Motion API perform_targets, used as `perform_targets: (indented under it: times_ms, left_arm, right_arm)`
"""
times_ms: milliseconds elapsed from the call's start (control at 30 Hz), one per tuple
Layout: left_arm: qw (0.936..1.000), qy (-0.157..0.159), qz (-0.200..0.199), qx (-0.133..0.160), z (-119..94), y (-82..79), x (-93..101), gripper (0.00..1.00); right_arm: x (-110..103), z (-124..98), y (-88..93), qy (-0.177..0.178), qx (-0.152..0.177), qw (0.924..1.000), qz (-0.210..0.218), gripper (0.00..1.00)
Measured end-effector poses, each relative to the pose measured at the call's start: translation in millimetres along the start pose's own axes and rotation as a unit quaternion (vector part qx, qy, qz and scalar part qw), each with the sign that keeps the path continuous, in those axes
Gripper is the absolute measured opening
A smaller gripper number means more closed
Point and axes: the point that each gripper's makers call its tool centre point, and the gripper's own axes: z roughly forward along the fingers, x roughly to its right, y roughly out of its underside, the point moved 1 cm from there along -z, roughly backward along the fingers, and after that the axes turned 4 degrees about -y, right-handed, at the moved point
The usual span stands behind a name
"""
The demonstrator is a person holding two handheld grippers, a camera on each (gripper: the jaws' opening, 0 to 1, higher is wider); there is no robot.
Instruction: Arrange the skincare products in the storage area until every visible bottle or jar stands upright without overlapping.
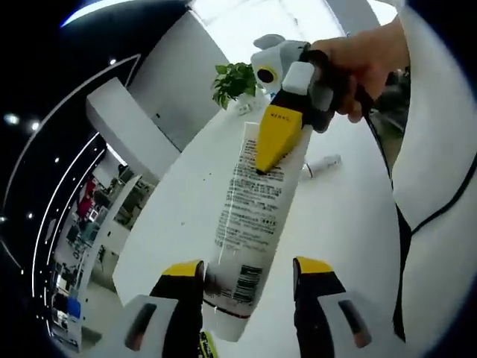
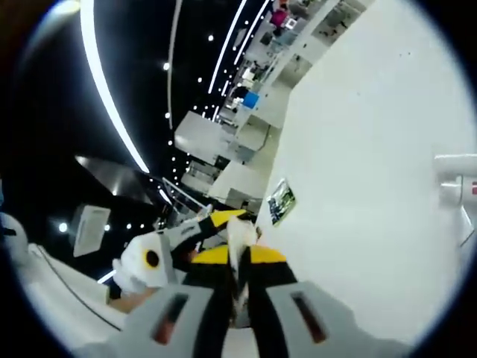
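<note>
Lying lengthwise between the two grippers, a white tube (image 1: 250, 224) printed with black text and a barcode stretches over the white table (image 1: 350, 224) in the left gripper view. Its lower, barcode end sits between the yellow-tipped jaws of the left gripper (image 1: 248, 280), which stand spread; one jaw touches the tube's side, while bare tabletop shows between the tube and the other. At the tube's far end the right gripper (image 1: 274, 145), held by a person's hand (image 1: 365, 56), has its yellow jaws pressed onto the flat crimped end. In the right gripper view the right gripper (image 2: 240, 257) has its jaws nearly together, pinching that thin white edge of the tube (image 2: 240, 237), with the left gripper (image 2: 186, 239) just beyond it. The table's curved edge runs close along the tube's left side in the left gripper view, so room is tight there; to the tube's right the surface lies open. One second, smaller white tube (image 1: 322, 165) lies flat on that open side, well apart from the held one. One green potted plant (image 1: 235, 82) stands at the table's far end, beyond the right gripper. In the right gripper view a single white object (image 2: 456, 183) reaches in from the frame's right edge; what it is cannot be told. A black cable (image 1: 425, 216) crosses a white surface at the right.
</note>
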Motion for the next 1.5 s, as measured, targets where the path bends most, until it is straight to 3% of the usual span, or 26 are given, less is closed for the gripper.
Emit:
perform_targets:
  times_ms: [167, 233, 333, 467, 600, 667, 833, 867, 900, 1067, 1100, 1200, 1333, 1367, 1400, 1433, 1500]
  left_arm:
    - [0.9990, 0.009, 0.037, -0.025, 5, 1.0, 4.8, 0.36]
    - [0.9984, 0.017, 0.034, -0.041, 7, 4.5, 7.6, 0.35]
    - [0.9985, 0.024, 0.025, -0.043, 5, 5.1, 11.2, 0.32]
    - [0.9982, 0.033, -0.023, -0.044, 2, 3.9, 15.7, 0.28]
    - [0.9978, 0.034, -0.041, -0.041, 0, 2.7, 13.4, 0.23]
    - [0.9956, 0.046, -0.074, -0.035, -1, 0.9, 17.1, 0.21]
    - [0.9744, 0.086, -0.208, -0.003, -3, -5.2, 22.1, 0.18]
    - [0.9732, 0.090, -0.212, -0.003, -3, -4.7, 22.9, 0.18]
    - [0.9639, 0.092, -0.249, 0.015, -4, -8.5, 21.7, 0.18]
    - [0.9280, 0.133, -0.342, 0.062, -10, -21.6, 24.1, 0.18]
    - [0.9184, 0.144, -0.361, 0.076, -12, -25.9, 24.4, 0.18]
    - [0.8805, 0.205, -0.406, 0.133, -25, -47.8, 29.5, 0.18]
    - [0.8442, 0.247, -0.441, 0.180, -37, -66.0, 31.6, 0.18]
    - [0.8403, 0.253, -0.442, 0.185, -38, -67.9, 32.0, 0.18]
    - [0.8297, 0.258, -0.453, 0.199, -41, -72.2, 30.9, 0.18]
    - [0.8266, 0.262, -0.456, 0.200, -43, -73.2, 31.3, 0.18]
    - [0.8149, 0.278, -0.462, 0.212, -47, -77.5, 32.8, 0.19]
  right_arm:
    - [0, 5, 9.2, 0.005, -0.025, 0.9996, -0.007, 0.03]
    - [0, 6, 10.5, 0.011, -0.031, 0.9994, -0.012, 0.04]
    - [-1, 6, 11.3, 0.014, -0.044, 0.9988, -0.018, 0.04]
    - [-5, 7, 11.3, 0.013, -0.055, 0.9981, -0.024, 0.06]
    - [-10, 7, 10.1, -0.005, -0.053, 0.9985, -0.014, 0.09]
    - [-12, 6, 7.7, -0.010, -0.047, 0.9988, -0.013, 0.11]
    - [-27, 6, -4.9, -0.063, -0.017, 0.9974, -0.031, 0.20]
    - [-31, 6, -4.6, -0.071, -0.017, 0.9970, -0.023, 0.21]
    - [-42, 6, -8.6, -0.096, -0.012, 0.9939, -0.052, 0.23]
    - [-58, 5, -13.8, -0.132, 0.000, 0.9862, -0.100, 0.34]
    - [-60, 5, -14.8, -0.135, 0.002, 0.9838, -0.118, 0.40]
    - [-65, 6, -7.1, -0.143, -0.020, 0.9727, -0.182, 0.49]
    - [-78, 7, 0.4, -0.180, -0.038, 0.9568, -0.225, 0.53]
    - [-79, 7, 0.4, -0.184, -0.038, 0.9560, -0.225, 0.53]
    - [-86, 7, 0.8, -0.200, -0.040, 0.9517, -0.229, 0.53]
    - [-87, 8, 0.6, -0.204, -0.040, 0.9507, -0.230, 0.53]
    - [-98, 10, -0.7, -0.233, -0.041, 0.9419, -0.239, 0.53]
